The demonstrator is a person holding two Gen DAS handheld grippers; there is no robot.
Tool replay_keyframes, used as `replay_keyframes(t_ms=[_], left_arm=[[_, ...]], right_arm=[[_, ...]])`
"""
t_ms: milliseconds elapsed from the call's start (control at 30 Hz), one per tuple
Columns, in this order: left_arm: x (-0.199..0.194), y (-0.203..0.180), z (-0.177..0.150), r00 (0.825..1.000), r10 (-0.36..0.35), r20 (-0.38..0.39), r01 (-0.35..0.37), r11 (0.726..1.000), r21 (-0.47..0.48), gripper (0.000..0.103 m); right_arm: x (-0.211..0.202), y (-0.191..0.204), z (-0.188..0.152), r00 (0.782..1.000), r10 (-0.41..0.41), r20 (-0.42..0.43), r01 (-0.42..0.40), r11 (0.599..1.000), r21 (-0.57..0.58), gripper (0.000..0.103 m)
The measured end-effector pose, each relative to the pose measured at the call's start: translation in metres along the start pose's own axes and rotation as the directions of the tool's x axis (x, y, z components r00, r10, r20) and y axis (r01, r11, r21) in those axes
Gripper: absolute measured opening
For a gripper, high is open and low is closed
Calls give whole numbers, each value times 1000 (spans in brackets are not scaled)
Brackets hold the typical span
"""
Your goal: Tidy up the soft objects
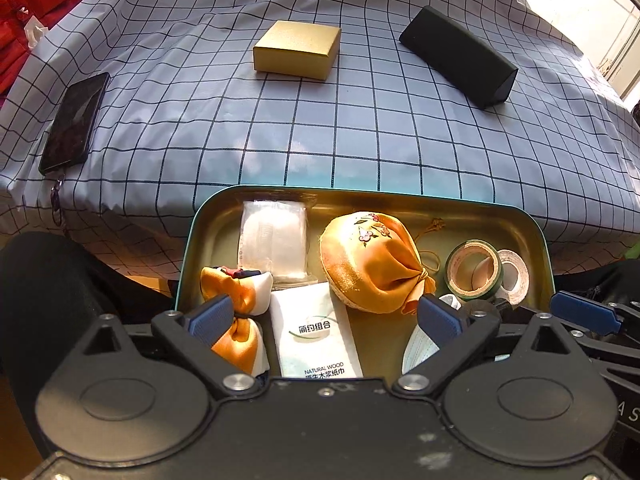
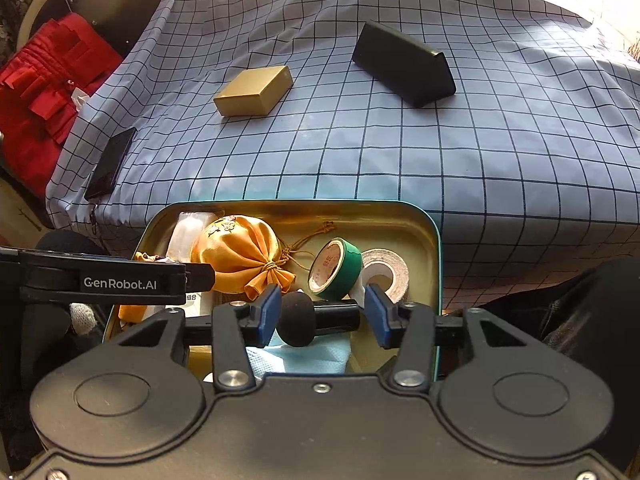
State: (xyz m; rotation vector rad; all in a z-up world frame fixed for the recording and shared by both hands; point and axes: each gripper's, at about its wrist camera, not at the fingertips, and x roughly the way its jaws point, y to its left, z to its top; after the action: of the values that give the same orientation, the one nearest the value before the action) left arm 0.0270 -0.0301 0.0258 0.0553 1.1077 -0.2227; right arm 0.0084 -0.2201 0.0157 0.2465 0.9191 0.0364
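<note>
White tissue pack (image 1: 314, 330) reads "NATURAL WOOD"; left gripper (image 1: 324, 316) "GenRobot.AI"; both it and right gripper (image 2: 322, 312) gape.

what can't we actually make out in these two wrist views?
- Light blue face mask: mostly hidden by gripper bodies in both views.
- White tissue pack: lower end cut off by the left gripper body; nearly hidden in the right view.
- Black foam-tipped cylinder between the right gripper fingers: contact unclear.
- Orange-and-white cloth bow: left finger covers its middle.
- Clear plastic packet: contents unreadable.
</note>
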Motion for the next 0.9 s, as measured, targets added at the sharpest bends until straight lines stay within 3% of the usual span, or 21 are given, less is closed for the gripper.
replay_keyframes(t_ms=[400,567,900], left_arm=[[-7,2,-25,999,32,-29,-32,999,-22,99],[-11,0,-33,999,25,-39,-25,1000,3,99],[-24,-6,-54,998,54,-9,-54,998,38,99]], right_arm=[[-8,4,-17,999,-37,-10,37,999,21,48],[-12,4,-25,997,-72,-12,72,997,39,59],[-21,4,-41,994,-106,-2,106,991,78,59]])
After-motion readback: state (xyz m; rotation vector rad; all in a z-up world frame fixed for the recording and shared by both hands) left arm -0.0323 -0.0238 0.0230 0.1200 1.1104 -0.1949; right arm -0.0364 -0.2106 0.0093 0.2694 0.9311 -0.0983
